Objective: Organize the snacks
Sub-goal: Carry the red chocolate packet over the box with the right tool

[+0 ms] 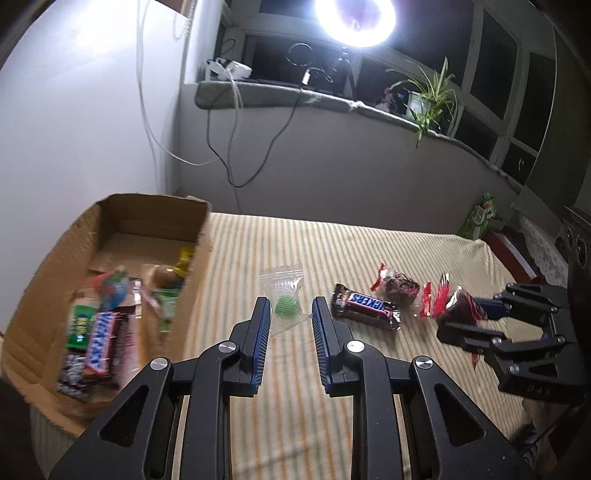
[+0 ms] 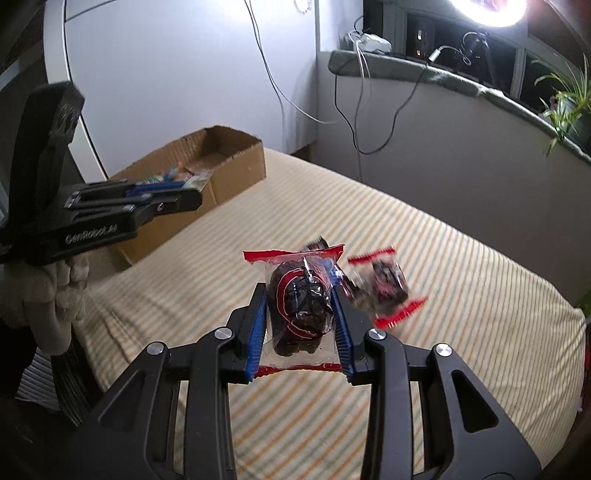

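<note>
Right tool (image 2: 301, 317) clamps red-edged snack packet (image 2: 299, 306) above bed (image 2: 461, 295); I hold mid-body, light crinkly film slips. Left tool (image 1: 290, 314) open, straddling green jelly packet (image 1: 285, 300); box (image 1: 199, 251) far left

Room dim. Ring light (image 1: 354, 18) above the windowsill glares white, blowing out nearby detail. Snacks in the cardboard box (image 1: 110, 280) blur; fisheye edges darken and bend.

The left gripper (image 1: 288, 314) hangs with jaws apart over a clear packet with a green candy (image 1: 285, 301) on the striped bed (image 1: 369, 243). A Snickers bar (image 1: 365, 305) lies just right; the cardboard box (image 1: 110, 266) holds snacks at left.
</note>
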Demonstrator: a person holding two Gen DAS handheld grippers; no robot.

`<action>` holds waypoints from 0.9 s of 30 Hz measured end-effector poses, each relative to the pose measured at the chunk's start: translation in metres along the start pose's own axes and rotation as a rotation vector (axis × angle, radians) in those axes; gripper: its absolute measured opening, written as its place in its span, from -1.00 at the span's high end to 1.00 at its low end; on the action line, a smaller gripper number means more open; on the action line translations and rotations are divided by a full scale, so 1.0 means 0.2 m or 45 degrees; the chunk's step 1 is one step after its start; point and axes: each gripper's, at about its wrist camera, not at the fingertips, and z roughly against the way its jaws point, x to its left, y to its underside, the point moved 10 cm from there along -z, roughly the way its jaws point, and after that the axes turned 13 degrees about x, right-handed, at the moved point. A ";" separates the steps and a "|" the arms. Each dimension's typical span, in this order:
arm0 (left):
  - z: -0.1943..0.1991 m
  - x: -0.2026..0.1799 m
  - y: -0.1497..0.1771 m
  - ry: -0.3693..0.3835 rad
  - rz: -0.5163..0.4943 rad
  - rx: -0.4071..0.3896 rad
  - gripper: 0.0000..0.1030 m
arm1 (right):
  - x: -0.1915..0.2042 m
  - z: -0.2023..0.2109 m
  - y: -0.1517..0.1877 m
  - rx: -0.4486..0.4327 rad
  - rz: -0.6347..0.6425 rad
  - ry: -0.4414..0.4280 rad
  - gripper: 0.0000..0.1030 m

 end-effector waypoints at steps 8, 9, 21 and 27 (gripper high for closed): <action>0.12 0.18 0.01 -0.048 0.062 -0.041 0.58 | 0.10 -0.04 -0.19 -0.030 0.013 -0.033 0.33; 0.12 0.20 0.01 -0.053 0.067 -0.043 0.58 | 0.12 -0.04 -0.22 -0.034 0.019 -0.033 0.33; 0.21 0.45 0.04 -0.131 0.137 -0.072 0.58 | 0.32 -0.14 -0.52 -0.066 0.075 -0.069 0.33; 0.23 0.53 0.06 -0.162 0.160 -0.085 0.58 | 0.42 -0.24 -0.65 -0.063 0.096 -0.081 0.33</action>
